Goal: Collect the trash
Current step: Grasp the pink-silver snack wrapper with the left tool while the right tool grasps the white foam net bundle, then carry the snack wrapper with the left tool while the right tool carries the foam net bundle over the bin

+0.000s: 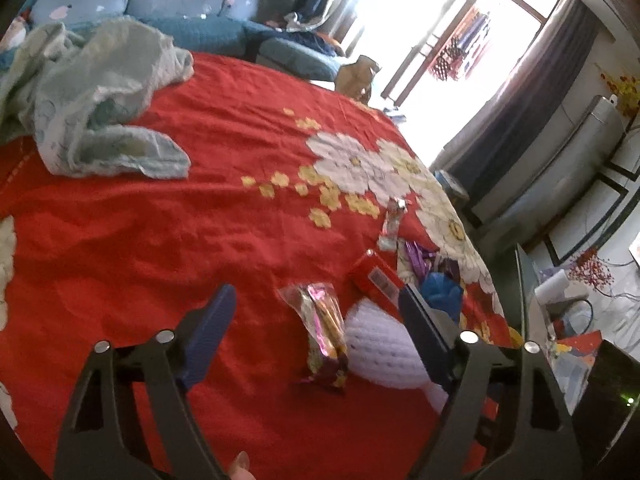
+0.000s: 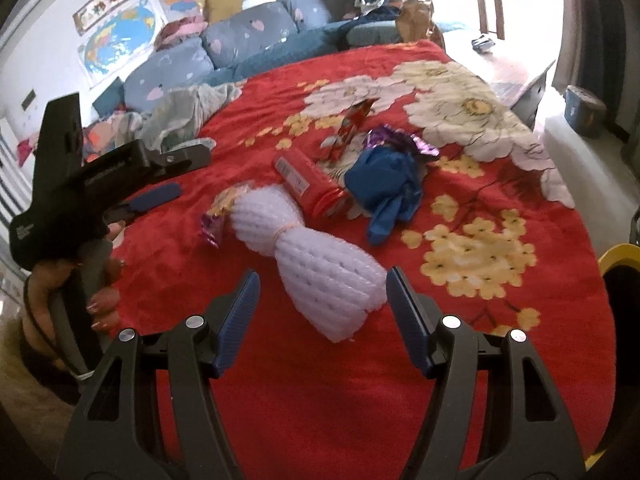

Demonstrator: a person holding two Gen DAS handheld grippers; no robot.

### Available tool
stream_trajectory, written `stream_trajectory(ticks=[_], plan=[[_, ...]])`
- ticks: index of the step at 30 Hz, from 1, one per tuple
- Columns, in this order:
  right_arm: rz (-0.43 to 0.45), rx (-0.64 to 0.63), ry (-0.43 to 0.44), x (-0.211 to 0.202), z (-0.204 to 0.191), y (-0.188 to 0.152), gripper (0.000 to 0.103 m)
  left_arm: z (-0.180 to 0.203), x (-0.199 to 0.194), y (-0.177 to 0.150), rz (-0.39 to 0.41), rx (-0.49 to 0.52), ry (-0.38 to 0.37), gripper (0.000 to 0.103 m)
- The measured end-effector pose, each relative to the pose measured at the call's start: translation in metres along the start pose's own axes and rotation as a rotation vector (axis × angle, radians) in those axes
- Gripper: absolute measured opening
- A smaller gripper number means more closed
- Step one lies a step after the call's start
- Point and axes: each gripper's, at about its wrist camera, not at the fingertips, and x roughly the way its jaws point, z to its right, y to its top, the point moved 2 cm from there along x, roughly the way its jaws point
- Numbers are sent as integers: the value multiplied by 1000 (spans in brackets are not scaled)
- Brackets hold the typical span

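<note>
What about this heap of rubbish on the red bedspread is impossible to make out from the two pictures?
- Printing on the red packet: blurred in both views.
- Far end of the white foam net, left wrist view: hidden by the left hand-held gripper, whose jaws stand open.
- Purple foil wrapper, right wrist view: partly covered by the blue bag.
- Any bin for the rubbish: none can be identified in either view.
</note>
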Motion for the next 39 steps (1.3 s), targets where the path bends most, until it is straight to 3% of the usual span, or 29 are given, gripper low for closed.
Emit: stream_trajectory(ticks=[5, 12, 18, 31, 39], plan=[[-21, -28, -27, 12, -3, -3, 56, 0, 13, -9, -65, -23, -53, 64], [-29, -1, -8, 14, 1, -10, 29, -2, 25, -17, -96, -31, -56, 41], [-13, 2, 0, 6, 1, -11, 20, 0, 21, -14, -82, -23, -64, 20], [38, 31, 16, -23, 10, -16, 17, 17, 3, -8, -33, 16, -118, 18], [71, 31, -17, -44, 21, -18, 17, 34, -12, -5, -8, 48, -160, 18]])
